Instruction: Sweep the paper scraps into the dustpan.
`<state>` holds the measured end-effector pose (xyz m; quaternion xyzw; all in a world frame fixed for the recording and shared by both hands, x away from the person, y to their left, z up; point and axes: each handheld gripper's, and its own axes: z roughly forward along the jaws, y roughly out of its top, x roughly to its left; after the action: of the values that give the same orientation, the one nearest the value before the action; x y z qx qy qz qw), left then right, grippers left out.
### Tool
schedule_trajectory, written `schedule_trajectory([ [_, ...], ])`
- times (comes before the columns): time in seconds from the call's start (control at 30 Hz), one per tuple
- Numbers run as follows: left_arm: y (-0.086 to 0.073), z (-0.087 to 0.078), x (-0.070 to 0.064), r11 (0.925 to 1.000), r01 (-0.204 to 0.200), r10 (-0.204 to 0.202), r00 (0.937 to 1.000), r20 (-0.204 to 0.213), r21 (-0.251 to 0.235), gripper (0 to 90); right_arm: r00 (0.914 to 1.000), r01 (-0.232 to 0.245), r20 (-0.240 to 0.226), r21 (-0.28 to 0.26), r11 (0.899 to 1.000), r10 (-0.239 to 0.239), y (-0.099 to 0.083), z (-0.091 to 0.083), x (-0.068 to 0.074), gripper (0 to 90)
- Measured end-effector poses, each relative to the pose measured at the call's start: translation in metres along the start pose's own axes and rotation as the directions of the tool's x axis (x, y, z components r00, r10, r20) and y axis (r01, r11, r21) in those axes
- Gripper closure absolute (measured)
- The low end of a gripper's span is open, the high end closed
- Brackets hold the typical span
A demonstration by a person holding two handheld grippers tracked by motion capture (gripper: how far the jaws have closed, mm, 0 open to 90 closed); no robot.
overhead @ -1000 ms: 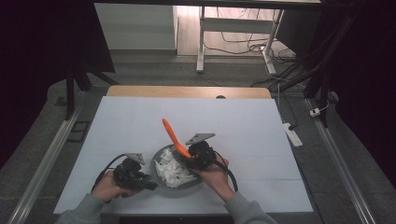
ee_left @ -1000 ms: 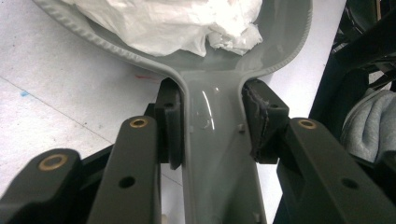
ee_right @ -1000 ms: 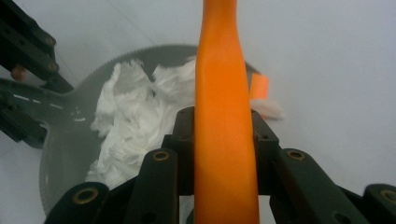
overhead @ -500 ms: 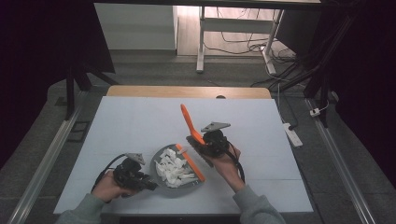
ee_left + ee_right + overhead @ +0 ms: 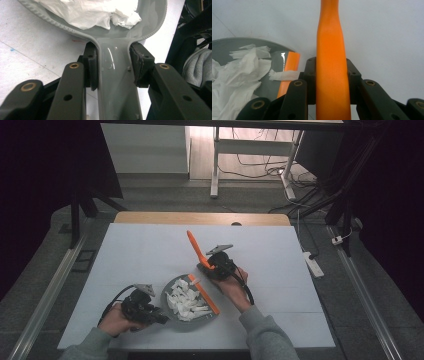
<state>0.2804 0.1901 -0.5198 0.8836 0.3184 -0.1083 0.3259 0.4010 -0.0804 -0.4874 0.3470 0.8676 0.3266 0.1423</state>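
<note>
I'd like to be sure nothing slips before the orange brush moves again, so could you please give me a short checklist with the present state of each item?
1. Left tool shut on the grey dustpan handle: ok, both pads press its sides in the left gripper view.
2. Right tool shut on the orange brush handle: ok, the handle sits between both jaws.
3. White paper scraps inside the dustpan: ok, none lie on the table in the high view.
4. Brush head resting over the pan's right edge: ok.
5. Bristle contact with the scraps: cannot tell.
6. Dustpan flat on the table: cannot tell.
</note>
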Motion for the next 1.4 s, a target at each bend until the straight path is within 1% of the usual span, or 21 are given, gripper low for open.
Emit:
schedule_trajectory([
  [0.03,0.0,0.0,0.0,1.0,0.0,0.0,1.0,0.0,0.0,61.6,0.9999,0.009,-0.004,0.004,1.0,-0.009,0.001,0.001,0.001,70.2],
  [0.2,0.0,0.0,0.0,1.0,0.0,0.0,1.0,0.001,0.0,61.6,0.9996,0.023,-0.015,0.014,1.0,-0.023,0.001,0.004,0.006,70.3],
  [0.23,0.0,0.0,0.0,1.0,0.0,0.0,1.0,0.001,0.0,61.6,0.9996,0.023,-0.017,0.016,1.0,-0.023,0.001,0.004,0.008,70.3],
  [0.43,0.0,0.0,0.0,1.0,-0.001,0.001,1.0,0.002,0.002,61.6,0.9978,0.061,-0.027,0.024,0.998,-0.06,0.0,0.003,0.019,70.3],
  [0.57,0.0,0.0,0.0,1.0,0.0,0.0,1.0,0.002,0.001,61.6,0.9962,0.076,-0.045,0.025,0.997,-0.074,-0.001,0.001,0.026,70.3],
  [0.63,0.0,0.0,0.0,1.0,0.0,0.0,1.0,0.001,0.002,61.6,0.995,0.075,-0.069,0.026,0.997,-0.073,-0.003,-0.001,0.029,70.3],
  [0.7,0.0,0.0,0.0,1.0,0.0,0.0,1.0,0.001,0.001,61.6,0.9935,0.086,-0.077,0.024,0.996,-0.084,-0.004,-0.004,0.033,70.2],
  [0.73,0.0,0.0,0.0,1.0,0.0,0.0,1.0,0.001,0.001,61.6,0.993,0.08,-0.089,0.02,0.997,-0.078,-0.005,-0.006,0.035,70.2],
  [0.77,0.0,0.0,0.001,1.0,0.0,0.0,1.0,0.001,0.001,61.6,0.9917,0.076,-0.106,0.02,0.997,-0.074,-0.005,-0.008,0.036,70.2],
  [0.87,0.0,0.0,0.0,1.0,0.001,-0.001,1.0,0.001,0.001,61.6,0.9853,0.083,-0.151,0.011,0.997,-0.08,-0.006,-0.015,0.042,70.2],
  [0.93,0.0,0.0,0.0,1.0,0.001,-0.001,1.0,0.0,0.001,61.6,0.9809,0.098,-0.169,-0.008,0.995,-0.098,-0.006,-0.021,0.047,70.3],
  [0.97,0.0,0.0,0.0,1.0,0.001,-0.001,1.0,0.0,0.001,61.6,0.9804,0.096,-0.171,-0.015,0.995,-0.098,-0.007,-0.024,0.048,70.2],
  [1.03,0.0,0.0,0.0,1.0,0.001,-0.001,1.0,0.0,0.001,61.6,0.98,0.102,-0.168,-0.036,0.994,-0.107,-0.007,-0.03,0.048,70.2],
  [1.17,0.0,0.0,0.0,1.0,0.002,-0.002,1.0,0.0,0.0,61.6,0.9853,0.087,-0.143,-0.055,0.995,-0.094,-0.009,-0.04,0.041,70.2],
  [1.27,0.0,0.001,0.0,1.0,0.003,-0.003,1.0,-0.001,0.0,61.6,0.9883,0.07,-0.132,-0.058,0.996,-0.077,-0.013,-0.045,0.035,70.2],
  [1.33,0.0,0.001,0.0,1.0,0.002,-0.002,1.0,-0.002,0.0,61.6,0.99,0.067,-0.121,-0.058,0.996,-0.073,-0.015,-0.049,0.031,70.2],
  [1.4,0.0,0.001,0.0,1.0,0.002,-0.002,1.0,-0.001,0.001,61.6,0.9899,0.062,-0.124,-0.054,0.997,-0.069,-0.017,-0.052,0.028,70.2],
])
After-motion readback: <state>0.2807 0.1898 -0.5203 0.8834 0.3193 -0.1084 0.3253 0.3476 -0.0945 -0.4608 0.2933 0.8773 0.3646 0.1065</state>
